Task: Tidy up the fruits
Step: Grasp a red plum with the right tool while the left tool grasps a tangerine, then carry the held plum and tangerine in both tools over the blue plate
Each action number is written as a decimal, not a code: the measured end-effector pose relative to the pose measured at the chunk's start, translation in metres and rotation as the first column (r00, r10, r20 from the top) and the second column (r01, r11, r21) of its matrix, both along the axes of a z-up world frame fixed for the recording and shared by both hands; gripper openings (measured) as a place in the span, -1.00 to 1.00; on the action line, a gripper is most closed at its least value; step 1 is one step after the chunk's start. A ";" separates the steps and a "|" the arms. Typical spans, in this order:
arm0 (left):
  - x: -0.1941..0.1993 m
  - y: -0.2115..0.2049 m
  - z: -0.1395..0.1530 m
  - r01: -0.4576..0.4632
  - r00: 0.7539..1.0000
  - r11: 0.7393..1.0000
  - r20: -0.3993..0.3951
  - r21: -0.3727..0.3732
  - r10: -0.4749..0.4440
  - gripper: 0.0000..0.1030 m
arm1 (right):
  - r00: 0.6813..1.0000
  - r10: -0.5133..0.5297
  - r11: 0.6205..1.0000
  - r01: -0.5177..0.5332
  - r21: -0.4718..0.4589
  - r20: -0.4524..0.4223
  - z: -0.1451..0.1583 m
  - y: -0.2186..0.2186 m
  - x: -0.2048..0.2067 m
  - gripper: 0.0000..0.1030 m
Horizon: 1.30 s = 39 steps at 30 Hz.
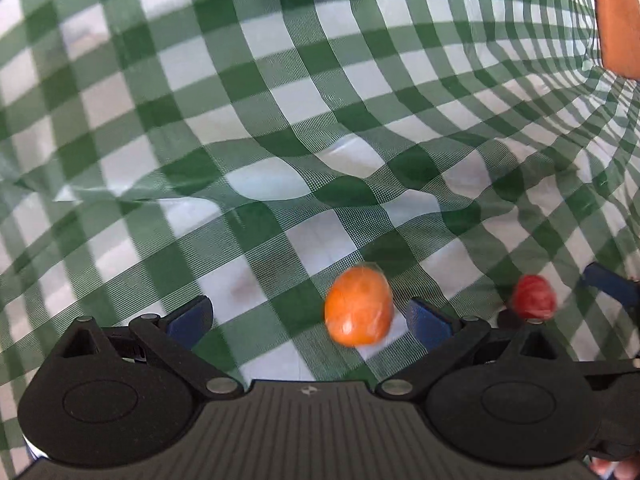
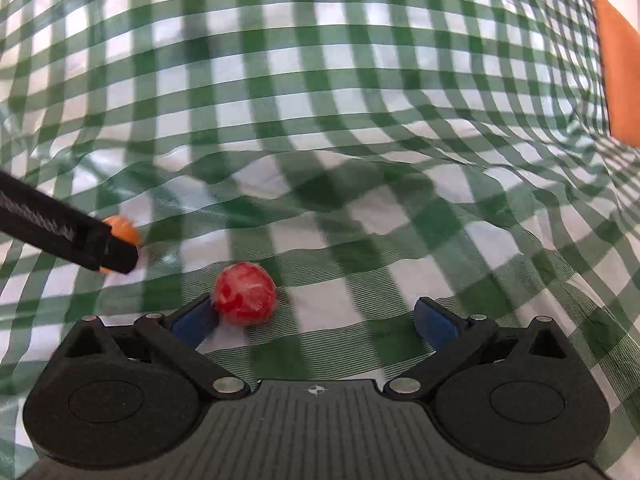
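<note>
Both hand-held grippers, left [image 1: 308,320] and right [image 2: 316,316], gape empty; orange fruit [image 1: 358,306] and red fruit [image 2: 245,294] could roll off-centre on the rumpled cloth [image 2: 320,120].

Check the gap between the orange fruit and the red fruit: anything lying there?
No loose object. In the left wrist view, only the left gripper's own blue finger and checked cloth separate orange fruit from red fruit.

Loads of open green-checked cloth [image 1: 280,100] ahead of me, just wrinkled. Only stuff in the way: orange fruit [image 1: 358,306] by my left gripper's [image 1: 308,320] right finger, red fruit [image 2: 245,293] touching my right gripper's [image 2: 316,316] left finger.
</note>
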<state>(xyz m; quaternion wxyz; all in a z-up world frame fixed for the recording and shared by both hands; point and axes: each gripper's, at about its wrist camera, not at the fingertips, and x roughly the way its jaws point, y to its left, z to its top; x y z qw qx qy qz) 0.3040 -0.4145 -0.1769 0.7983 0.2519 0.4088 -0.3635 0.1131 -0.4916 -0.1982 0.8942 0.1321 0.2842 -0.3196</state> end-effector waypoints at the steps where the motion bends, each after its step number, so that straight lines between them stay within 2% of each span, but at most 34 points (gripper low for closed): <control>1: 0.002 -0.002 -0.002 0.003 1.000 1.000 0.002 0.007 -0.003 0.99 | 1.000 -0.001 1.000 0.001 -0.002 -0.001 -0.001 -0.002 0.000 0.99; 4: 0.002 -0.004 -0.002 0.013 1.000 1.000 0.008 -0.006 -0.013 0.98 | 1.000 -0.003 1.000 0.003 -0.017 -0.009 -0.002 -0.001 0.001 0.99; 5: -0.001 -0.002 0.001 0.018 1.000 1.000 0.022 -0.026 -0.018 0.73 | 1.000 -0.004 1.000 0.003 -0.018 -0.009 -0.002 -0.001 0.001 0.99; 6: -0.005 -0.001 0.005 0.032 0.999 0.999 0.026 -0.035 -0.031 0.09 | 1.000 -0.005 1.000 0.004 -0.022 -0.010 -0.002 -0.001 0.002 0.90; 7: -0.007 -0.002 0.007 0.050 0.999 0.998 0.002 -0.034 -0.050 -0.31 | 1.000 -0.002 1.000 0.002 -0.031 -0.008 0.002 0.005 0.002 0.75; 9: -0.012 0.001 0.012 0.053 0.999 0.998 -0.012 -0.043 -0.053 -0.29 | 0.999 0.038 0.997 -0.037 -0.073 0.006 0.008 0.014 0.003 -0.43; 12: -0.025 0.013 0.021 0.034 0.999 0.999 -0.003 -0.034 -0.034 -0.29 | 0.998 0.063 0.989 -0.065 -0.131 -0.018 0.009 0.026 0.003 -0.42; 14: -0.038 0.030 0.029 0.002 1.000 0.999 -0.010 -0.035 -0.002 -0.29 | 0.999 0.035 0.993 -0.036 -0.116 -0.006 0.010 0.022 0.000 -0.42; 19: -0.092 0.106 0.061 -0.079 0.996 0.997 -0.037 0.019 0.080 -0.28 | 0.997 -0.076 0.989 0.074 -0.125 -0.007 0.026 0.019 -0.026 -0.42; 22: -0.128 0.163 0.085 -0.131 0.990 0.990 -0.046 0.047 0.133 -0.28 | 0.995 -0.100 0.992 0.100 -0.070 0.013 0.051 0.030 -0.054 -0.42; 26: -0.174 0.234 0.115 -0.206 0.976 0.975 -0.055 0.079 0.211 -0.28 | 0.999 -0.004 0.999 0.006 -0.032 0.050 0.093 0.084 -0.112 -0.42; 31: -0.229 0.312 0.143 -0.289 0.953 0.951 -0.063 0.112 0.297 -0.28 | 0.985 0.173 0.984 -0.174 0.047 0.023 0.128 0.179 -0.189 -0.41; 35: -0.266 0.364 0.164 -0.359 0.931 0.929 -0.036 0.090 0.363 -0.28 | 0.950 0.313 0.943 -0.313 0.116 0.017 0.147 0.245 -0.230 -0.41; 39: -0.295 0.408 0.184 -0.436 0.899 0.900 -0.032 0.021 0.436 -0.28 | 0.897 0.440 0.890 -0.441 0.114 0.029 0.167 0.302 -0.252 -0.42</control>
